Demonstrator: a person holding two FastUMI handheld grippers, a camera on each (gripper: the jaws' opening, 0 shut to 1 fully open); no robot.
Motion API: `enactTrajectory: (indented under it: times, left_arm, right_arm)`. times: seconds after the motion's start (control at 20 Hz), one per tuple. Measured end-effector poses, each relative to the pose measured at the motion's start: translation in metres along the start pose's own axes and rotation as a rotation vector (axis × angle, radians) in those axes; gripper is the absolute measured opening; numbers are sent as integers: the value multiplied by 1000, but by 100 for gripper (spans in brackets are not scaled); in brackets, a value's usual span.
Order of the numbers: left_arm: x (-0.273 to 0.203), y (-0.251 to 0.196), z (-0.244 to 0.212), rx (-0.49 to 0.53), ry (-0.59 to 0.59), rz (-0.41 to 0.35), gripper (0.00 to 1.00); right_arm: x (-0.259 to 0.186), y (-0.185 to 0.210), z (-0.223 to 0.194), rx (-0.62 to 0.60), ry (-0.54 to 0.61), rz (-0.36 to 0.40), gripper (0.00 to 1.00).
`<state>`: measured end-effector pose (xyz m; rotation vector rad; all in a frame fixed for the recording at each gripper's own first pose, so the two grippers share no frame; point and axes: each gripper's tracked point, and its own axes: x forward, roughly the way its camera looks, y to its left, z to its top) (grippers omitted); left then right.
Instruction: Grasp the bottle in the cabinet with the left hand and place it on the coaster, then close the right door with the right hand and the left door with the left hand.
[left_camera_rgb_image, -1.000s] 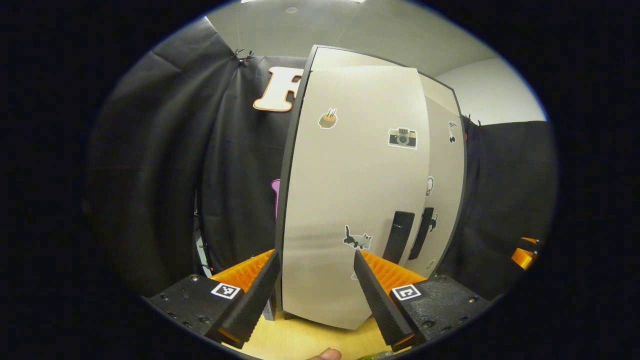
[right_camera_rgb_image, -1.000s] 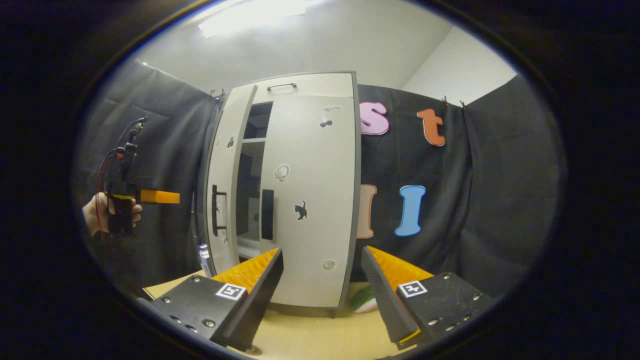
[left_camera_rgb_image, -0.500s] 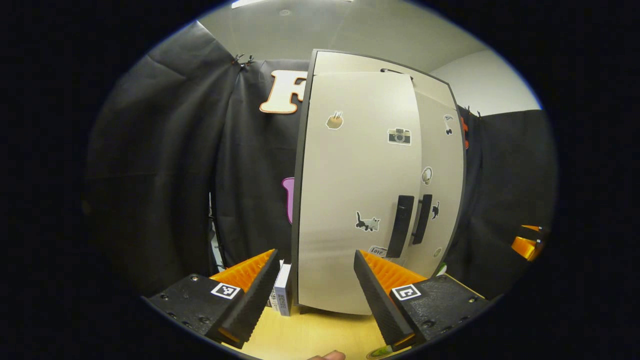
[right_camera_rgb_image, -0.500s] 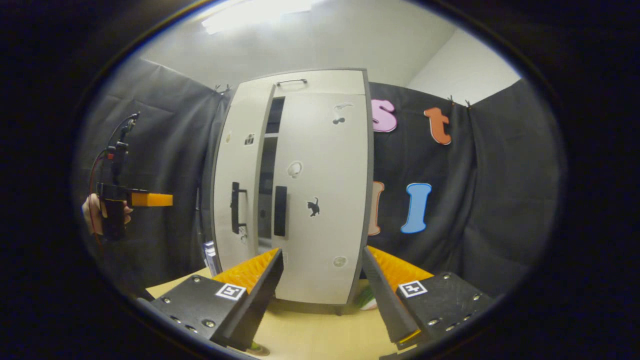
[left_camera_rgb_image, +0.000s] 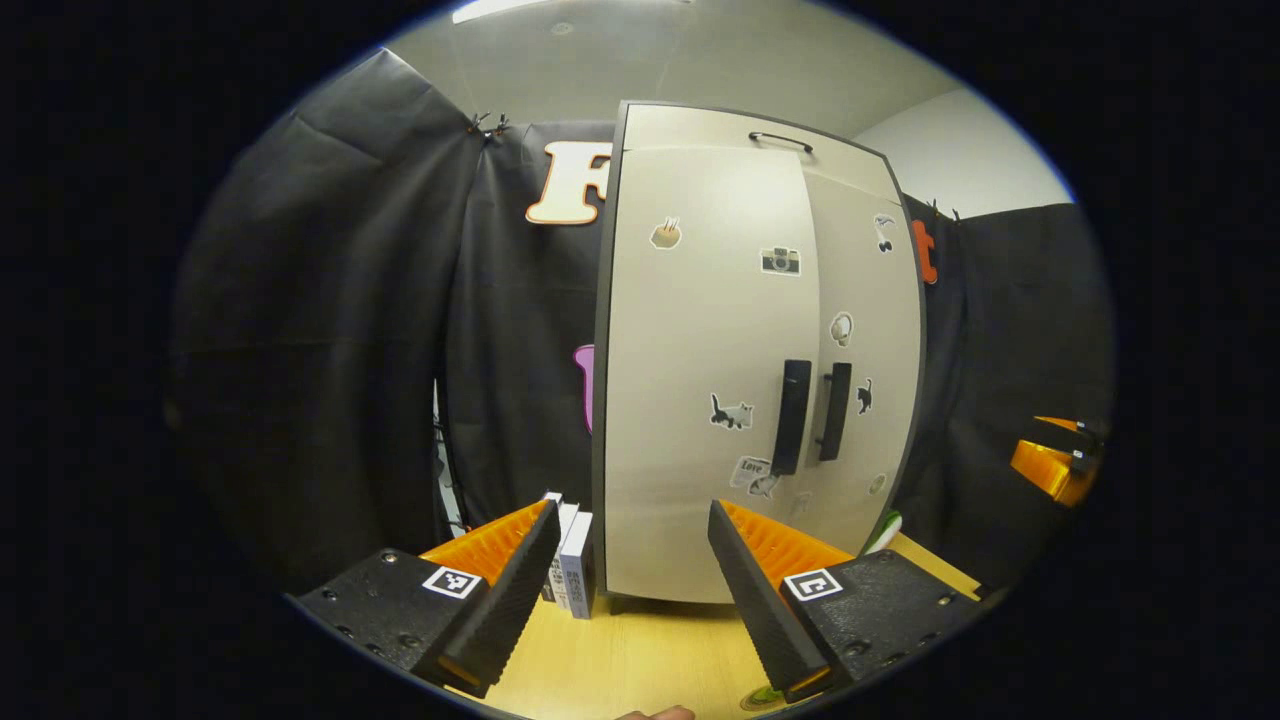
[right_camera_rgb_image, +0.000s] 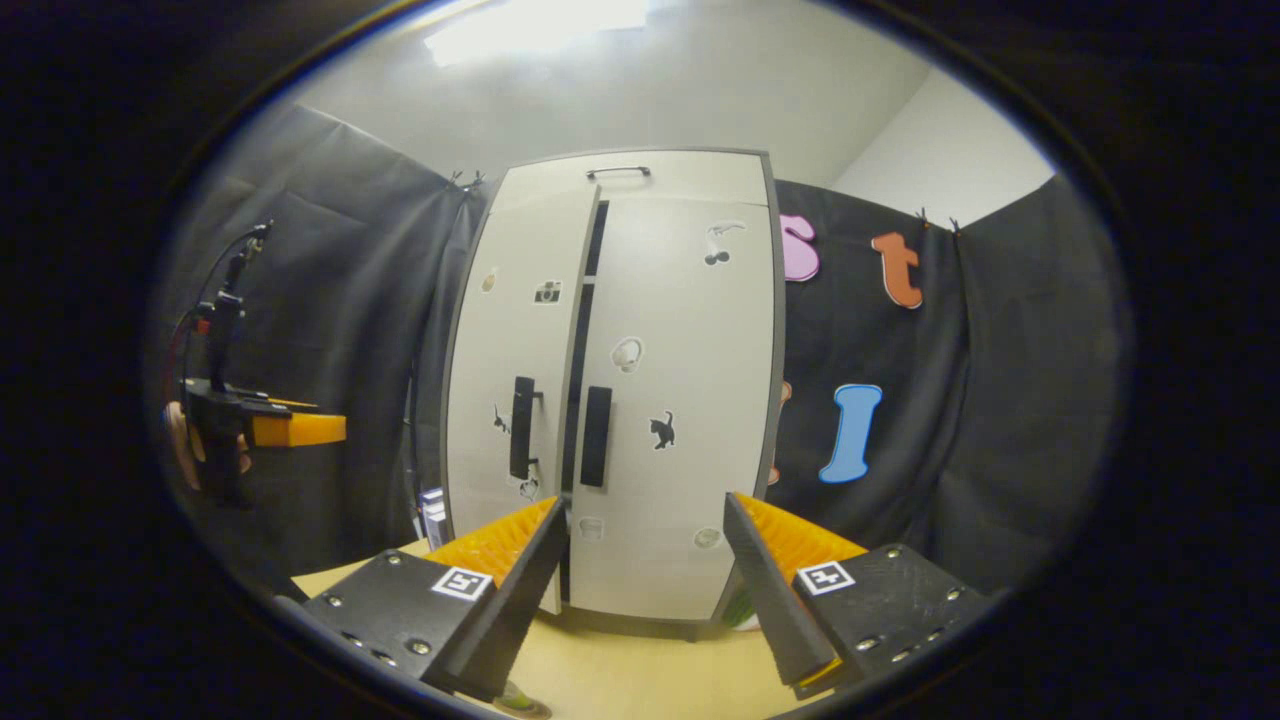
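The white cabinet (left_camera_rgb_image: 700, 330) stands on the wooden table. In the right gripper view its left door (right_camera_rgb_image: 510, 340) sits almost flush, with a narrow dark slit (right_camera_rgb_image: 582, 330) between it and the right door (right_camera_rgb_image: 680, 370). Two black handles (left_camera_rgb_image: 793, 415) run side by side at the seam. My left gripper (left_camera_rgb_image: 635, 580) is open and empty, a short way back from the left door. My right gripper (right_camera_rgb_image: 645, 590) is open and empty in front of the right door. A green and brown sliver (right_camera_rgb_image: 522, 703), perhaps the bottle on its coaster, peeks in at the bottom edge.
A few books (left_camera_rgb_image: 570, 560) lean against the cabinet's left side. Something green and white (right_camera_rgb_image: 740, 605) lies by the cabinet's right foot. A hand holds the left gripper (right_camera_rgb_image: 320, 430) off to the cabinet's left. The right gripper (left_camera_rgb_image: 1050, 468) hangs at the far right.
The left door has swung from well ajar to almost shut. Both grippers have drawn back from the cabinet, which now looks smaller and fuller in each view.
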<state>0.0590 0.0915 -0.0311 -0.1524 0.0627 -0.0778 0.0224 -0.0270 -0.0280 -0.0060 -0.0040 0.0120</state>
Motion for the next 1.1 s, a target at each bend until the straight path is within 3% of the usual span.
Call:
enactTrajectory:
  times: [0.1, 0.3, 0.55, 0.8, 0.95, 1.1]
  left_arm:
    - [-2, -4, 4, -13, -5, -13, 94]
    - [-4, 2, 8, 22, -24, 20, 95]
    - [-1, -10, 7, 42, -31, -16, 94]
    - [1, -6, 32, 68, -113, -35, 94]
    - [-2, -8, 36, 86, -131, -60, 94]
    - [-5, -3, 35, 95, -141, -46, 94]
  right_arm:
    - [6, 11, -5, -49, 0, 8, 92]
    - [16, 34, -21, -72, 30, 13, 95]
    - [25, 56, -21, -23, 45, 11, 95]
    - [27, 71, 1, 30, 3, 0, 98]
    - [23, 78, 2, 72, 14, -19, 93]
    - [18, 82, 8, 58, 13, -21, 95]
